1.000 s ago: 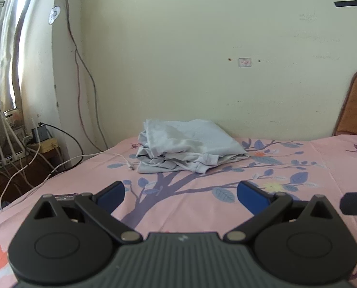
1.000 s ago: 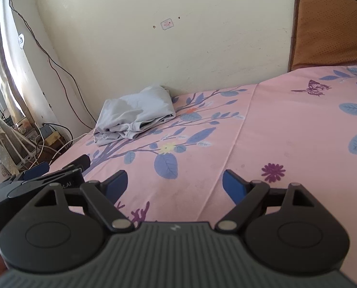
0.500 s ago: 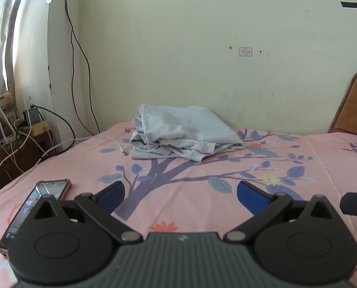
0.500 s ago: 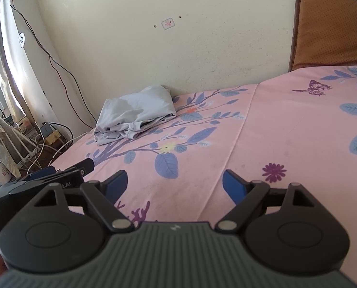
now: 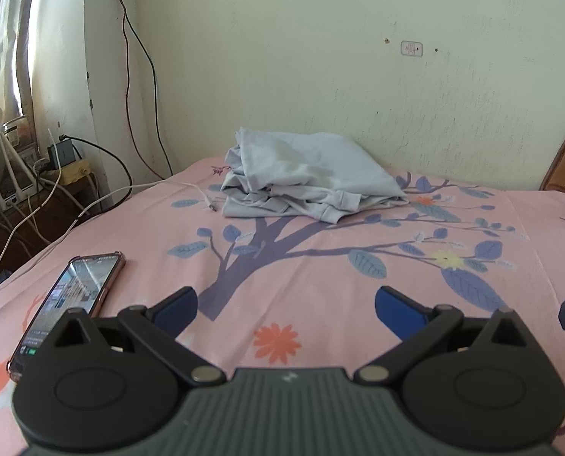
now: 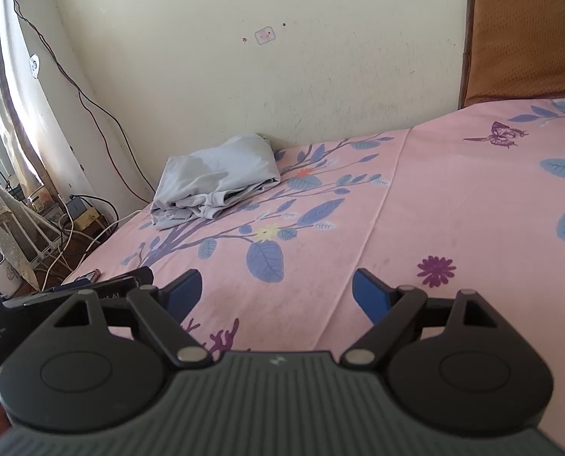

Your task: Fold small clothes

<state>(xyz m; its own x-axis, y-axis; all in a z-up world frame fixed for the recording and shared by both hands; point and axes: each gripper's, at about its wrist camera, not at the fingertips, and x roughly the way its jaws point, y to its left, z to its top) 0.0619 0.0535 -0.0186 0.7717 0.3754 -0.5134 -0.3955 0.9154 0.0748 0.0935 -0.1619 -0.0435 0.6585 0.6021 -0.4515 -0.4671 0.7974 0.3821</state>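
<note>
Left wrist view now takes in a phone (image 5: 69, 304) at near left, absent a second ago, as the left gripper (image 5: 286, 304) advances, wide and empty. The right gripper (image 6: 276, 290) gapes too. Pale grey garment (image 5: 305, 178) lies crumpled far off against the wall, unreached.

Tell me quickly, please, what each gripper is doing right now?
Left gripper: jaws open, holding nothing, above the bed sheet.
Right gripper: jaws open, holding nothing.
</note>
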